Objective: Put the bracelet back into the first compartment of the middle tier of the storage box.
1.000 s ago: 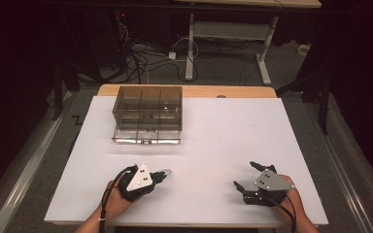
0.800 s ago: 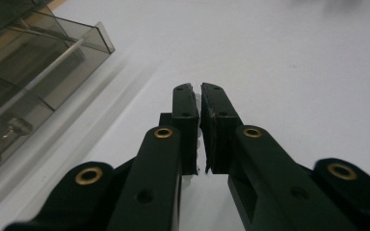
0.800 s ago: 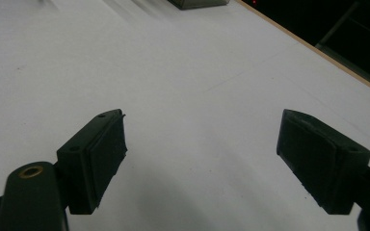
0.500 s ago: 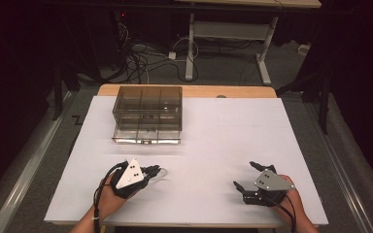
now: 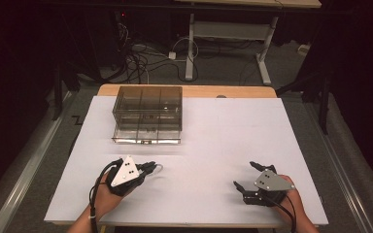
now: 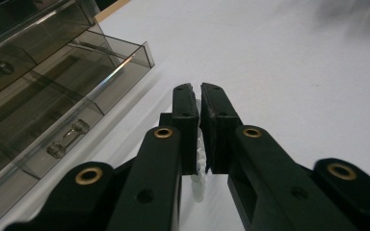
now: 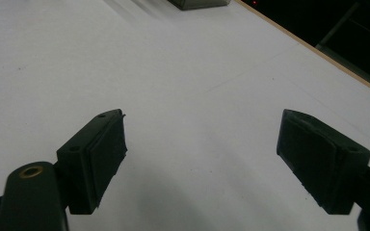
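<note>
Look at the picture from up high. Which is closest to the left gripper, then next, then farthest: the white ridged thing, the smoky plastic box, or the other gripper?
1. The small white ridged piece: pinched between the jaws of the left gripper, so nearest.
2. The smoky plastic organizer box: farther back on the table, just beyond that gripper.
3. The right gripper: far across the table's near edge, jaws wide apart.

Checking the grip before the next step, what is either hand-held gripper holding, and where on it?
The left hand-held gripper clamps a small white ridged piece along its middle; the right hand-held gripper is open, holding nothing.
</note>
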`<action>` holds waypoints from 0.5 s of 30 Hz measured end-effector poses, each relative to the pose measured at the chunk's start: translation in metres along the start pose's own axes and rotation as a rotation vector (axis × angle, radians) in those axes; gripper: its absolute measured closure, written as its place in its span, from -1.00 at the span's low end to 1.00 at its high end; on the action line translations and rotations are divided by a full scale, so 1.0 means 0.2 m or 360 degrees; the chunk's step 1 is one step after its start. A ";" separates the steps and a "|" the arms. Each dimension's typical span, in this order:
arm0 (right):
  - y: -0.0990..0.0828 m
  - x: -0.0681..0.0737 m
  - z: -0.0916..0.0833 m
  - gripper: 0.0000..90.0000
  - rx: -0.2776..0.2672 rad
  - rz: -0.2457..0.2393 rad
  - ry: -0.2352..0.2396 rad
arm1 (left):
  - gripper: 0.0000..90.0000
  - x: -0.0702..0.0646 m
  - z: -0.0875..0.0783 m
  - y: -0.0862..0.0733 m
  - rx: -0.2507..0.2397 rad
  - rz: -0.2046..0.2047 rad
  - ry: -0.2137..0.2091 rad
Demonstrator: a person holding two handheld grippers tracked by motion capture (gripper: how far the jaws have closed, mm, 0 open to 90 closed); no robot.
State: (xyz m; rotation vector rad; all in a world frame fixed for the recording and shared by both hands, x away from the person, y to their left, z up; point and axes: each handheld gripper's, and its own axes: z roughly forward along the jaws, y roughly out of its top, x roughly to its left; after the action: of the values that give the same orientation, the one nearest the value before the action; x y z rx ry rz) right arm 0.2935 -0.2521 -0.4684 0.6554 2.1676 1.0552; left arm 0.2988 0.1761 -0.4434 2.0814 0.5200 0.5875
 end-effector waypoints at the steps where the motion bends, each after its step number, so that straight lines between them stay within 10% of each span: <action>1: 0.00 0.00 0.00 -0.59 0.0000 0.0001 0.0001 | 0.85 0.00 0.00 0.00 0.0000 0.0000 0.0004; 15: 0.00 0.00 0.00 -0.59 -0.0001 -0.0001 0.0002 | 0.85 0.05 -0.03 -0.01 0.0001 0.0002 0.0076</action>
State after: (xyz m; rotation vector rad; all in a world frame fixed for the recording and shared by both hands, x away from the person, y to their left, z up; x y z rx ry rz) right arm 0.2935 -0.2515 -0.4685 0.6539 2.1687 1.0563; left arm 0.3019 0.1861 -0.4393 2.0724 0.5466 0.6390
